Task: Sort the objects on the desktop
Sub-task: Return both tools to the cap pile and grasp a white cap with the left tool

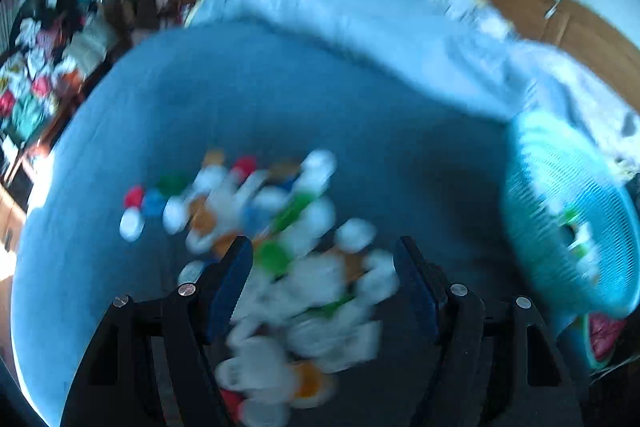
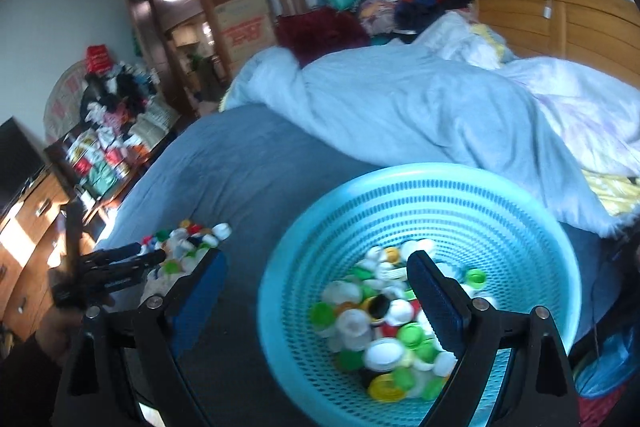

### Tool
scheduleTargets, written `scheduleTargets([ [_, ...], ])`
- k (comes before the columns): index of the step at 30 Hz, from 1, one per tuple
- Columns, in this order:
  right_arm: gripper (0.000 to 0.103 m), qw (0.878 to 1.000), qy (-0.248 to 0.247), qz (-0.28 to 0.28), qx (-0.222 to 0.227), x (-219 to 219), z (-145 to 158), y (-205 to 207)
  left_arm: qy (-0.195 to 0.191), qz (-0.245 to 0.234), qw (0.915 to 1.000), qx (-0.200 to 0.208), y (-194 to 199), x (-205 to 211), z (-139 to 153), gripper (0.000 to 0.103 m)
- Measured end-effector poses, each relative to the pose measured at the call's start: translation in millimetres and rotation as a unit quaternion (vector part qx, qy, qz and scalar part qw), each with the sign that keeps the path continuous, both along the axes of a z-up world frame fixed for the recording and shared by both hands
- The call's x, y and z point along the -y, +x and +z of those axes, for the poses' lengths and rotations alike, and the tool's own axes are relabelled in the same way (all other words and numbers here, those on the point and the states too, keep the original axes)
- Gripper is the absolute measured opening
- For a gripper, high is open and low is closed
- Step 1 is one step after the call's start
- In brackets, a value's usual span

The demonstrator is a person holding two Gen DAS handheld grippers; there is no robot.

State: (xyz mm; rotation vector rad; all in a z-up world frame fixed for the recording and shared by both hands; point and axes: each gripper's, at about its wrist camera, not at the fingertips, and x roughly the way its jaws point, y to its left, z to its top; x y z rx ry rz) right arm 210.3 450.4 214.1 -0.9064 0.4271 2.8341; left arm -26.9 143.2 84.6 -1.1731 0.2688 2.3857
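A heap of plastic bottle caps (image 1: pixel 316 279), white, green, orange, blue and red, lies on the blue bedspread (image 1: pixel 280 107), blurred by motion. My left gripper (image 1: pixel 323 247) hovers over the heap, open, with no cap pressed between its blue pads. In the right wrist view the same heap (image 2: pixel 188 239) sits left of a turquoise mesh basket (image 2: pixel 420 175) that holds several caps (image 2: pixel 384 331). My right gripper (image 2: pixel 316 263) is open above the basket's left side, one finger outside the rim and one inside, holding nothing. The left gripper (image 2: pixel 136 259) shows at the left, by the heap.
A rumpled pale blue duvet (image 2: pixel 400 99) lies behind the basket. The basket (image 1: pixel 560 227) stands right of the heap. A cluttered low cabinet (image 2: pixel 100 155) and wooden drawers (image 2: pixel 32 219) stand past the bed's left edge. A person's hand (image 2: pixel 56 331) holds the left gripper.
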Motion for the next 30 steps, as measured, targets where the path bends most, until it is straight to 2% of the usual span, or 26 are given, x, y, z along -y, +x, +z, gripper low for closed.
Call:
scheduleTargets([
  [3, 0.095, 1.000, -0.004, 0.021, 0.012, 17.7, -6.8, -8.0, -0.033, -0.008, 0.9990, 0.030, -9.2, 9.8, -33.3, 0.064],
  [6, 0.095, 0.999, 0.002, 0.039, 0.018, 35.5, -8.9, -12.4, -0.064, -0.001, 0.9975, 0.028, -2.2, 26.5, -53.3, 0.064],
  [9, 0.095, 0.998, 0.004, 0.049, 0.025, 48.4, -11.2, -17.6, -0.071, 0.020, 0.9964, 0.043, -3.0, 56.4, -70.6, 0.066],
  [13, 0.095, 0.998, 0.007, 0.062, 0.032, 62.2, -14.8, -25.3, -0.048, 0.066, 0.9959, 0.040, -1.6, 107.8, -72.8, 0.065],
  [16, 0.095, 0.996, 0.012, 0.080, 0.038, 79.0, -18.0, -34.6, -0.004, 0.095, 0.9953, 0.013, 3.9, 146.1, -53.0, 0.065],
  [18, 0.095, 0.995, 0.017, 0.093, 0.043, 91.4, -20.8, -40.5, 0.016, 0.104, 0.9945, -0.005, 10.8, 167.3, -40.2, 0.065],
  [20, 0.095, 0.993, 0.017, 0.107, 0.050, 102.8, -25.0, -45.9, 0.029, 0.115, 0.9929, -0.006, 15.8, 187.7, -35.9, 0.065],
  [23, 0.095, 0.991, 0.016, 0.122, 0.060, 114.8, -31.1, -53.0, 0.038, 0.126, 0.9912, 0.012, 11.7, 208.8, -43.0, 0.065],
  [27, 0.095, 0.987, 0.016, 0.142, 0.075, 130.9, -39.5, -59.6, 0.023, 0.138, 0.9899, 0.020, 13.3, 219.3, -58.1, 0.065],
  [30, 0.095, 0.984, 0.016, 0.151, 0.088, 138.4, -46.2, -63.1, 0.034, 0.166, 0.9855, 0.013, 6.3, 225.7, -60.2, 0.065],
])
